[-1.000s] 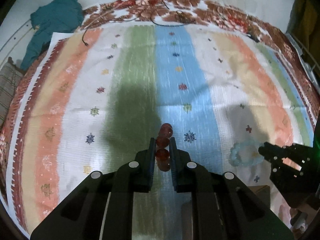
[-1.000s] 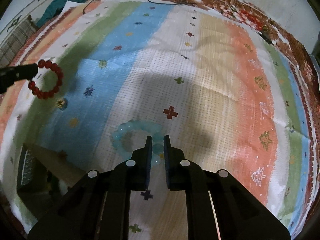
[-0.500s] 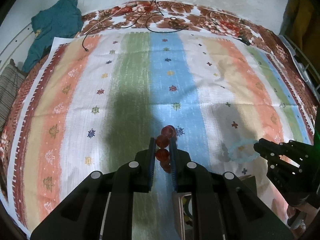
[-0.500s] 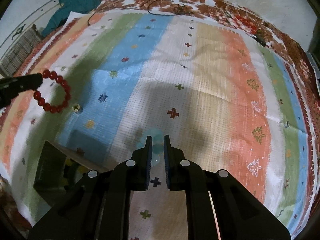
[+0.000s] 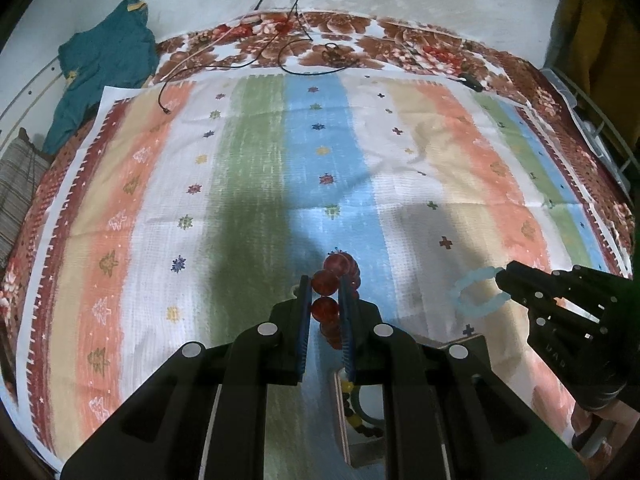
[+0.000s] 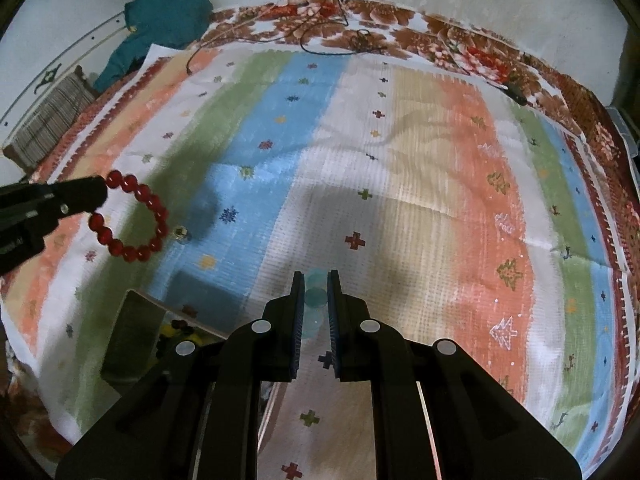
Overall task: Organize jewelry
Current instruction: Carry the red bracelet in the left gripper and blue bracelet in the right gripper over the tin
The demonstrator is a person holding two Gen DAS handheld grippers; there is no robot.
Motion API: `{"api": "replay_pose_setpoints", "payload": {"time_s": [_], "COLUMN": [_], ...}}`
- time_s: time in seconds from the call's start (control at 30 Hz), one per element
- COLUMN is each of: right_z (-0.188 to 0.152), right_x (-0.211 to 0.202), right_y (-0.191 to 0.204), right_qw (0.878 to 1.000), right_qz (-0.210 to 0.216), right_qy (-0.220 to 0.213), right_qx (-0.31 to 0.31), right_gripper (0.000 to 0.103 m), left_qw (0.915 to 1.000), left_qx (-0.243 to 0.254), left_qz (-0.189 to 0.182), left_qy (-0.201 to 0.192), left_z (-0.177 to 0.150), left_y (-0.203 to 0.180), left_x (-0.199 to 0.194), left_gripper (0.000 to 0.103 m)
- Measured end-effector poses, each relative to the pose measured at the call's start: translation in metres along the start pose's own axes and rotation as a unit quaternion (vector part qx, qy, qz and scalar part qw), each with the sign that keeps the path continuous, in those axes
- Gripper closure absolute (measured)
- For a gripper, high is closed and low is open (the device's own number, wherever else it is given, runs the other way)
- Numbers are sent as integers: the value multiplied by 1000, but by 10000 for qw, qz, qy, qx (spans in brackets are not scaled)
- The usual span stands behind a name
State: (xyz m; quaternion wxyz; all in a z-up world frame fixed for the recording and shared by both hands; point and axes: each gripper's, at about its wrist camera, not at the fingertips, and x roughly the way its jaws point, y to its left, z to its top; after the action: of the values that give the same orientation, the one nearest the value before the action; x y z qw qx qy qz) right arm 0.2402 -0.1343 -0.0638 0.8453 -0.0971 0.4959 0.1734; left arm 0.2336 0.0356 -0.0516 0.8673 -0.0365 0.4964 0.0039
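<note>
My left gripper [image 5: 325, 286] is shut on a red bead bracelet [image 5: 334, 280], whose loop hangs in the air above the striped cloth. From the right wrist view that same red bracelet [image 6: 134, 216] dangles from the left gripper [image 6: 98, 194] at the far left. A pale blue bead bracelet [image 6: 314, 294] is pinched in my right gripper [image 6: 316, 280], also lifted off the cloth. The left wrist view shows this pale blue bracelet [image 5: 474, 294] as a ring held by the right gripper [image 5: 502, 280]. An open wooden box [image 5: 348, 420] with beaded jewelry inside sits below both grippers.
A striped cloth [image 5: 248, 168] covers a floral bedspread [image 5: 360, 40]. A teal garment [image 5: 104, 68] lies at the far left. Black cables [image 5: 288, 52] trail along the far edge. A small gold piece [image 6: 181, 233] rests on the cloth near the box [image 6: 132, 332].
Both grippers have risen, carrying their bracelets up off the cloth. The pale blue bracelet left the surface. The wooden box has come into view beneath them.
</note>
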Motion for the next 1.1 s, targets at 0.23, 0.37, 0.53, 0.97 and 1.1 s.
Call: {"api": "replay_pose_setpoints", "payload": {"time_s": [0.23,0.37,0.53,0.97,1.1], "right_z": [-3,-5,-9,-22,-26], "right_x": [-17,-29,-40,-63,-65], "right_y": [7,11,17,28,29], "right_qw": [9998,9996,9991,9982,9980], "right_qz": [68,145,210,337,369], "right_qy": [-159,-255,-351,-479,-496], "right_qx": [-35,-52,-74,-115,-116], "right_gripper": [91,91,91,91,91], "left_qw": [9999,9999,9998,9992,9991], "left_qx": [30,64,59,84,102], "left_qz": [-40,-79,-102,-287,-308], "left_qy": [-94,-110,-162,-283,-286], "left_z": [-6,-11,-16,-32,-37], "left_y": [-5,-8,-11,-24,-28], "left_x": [-13,-20,-28,-52,-56], "left_gripper": [90,90,90,90,90]}}
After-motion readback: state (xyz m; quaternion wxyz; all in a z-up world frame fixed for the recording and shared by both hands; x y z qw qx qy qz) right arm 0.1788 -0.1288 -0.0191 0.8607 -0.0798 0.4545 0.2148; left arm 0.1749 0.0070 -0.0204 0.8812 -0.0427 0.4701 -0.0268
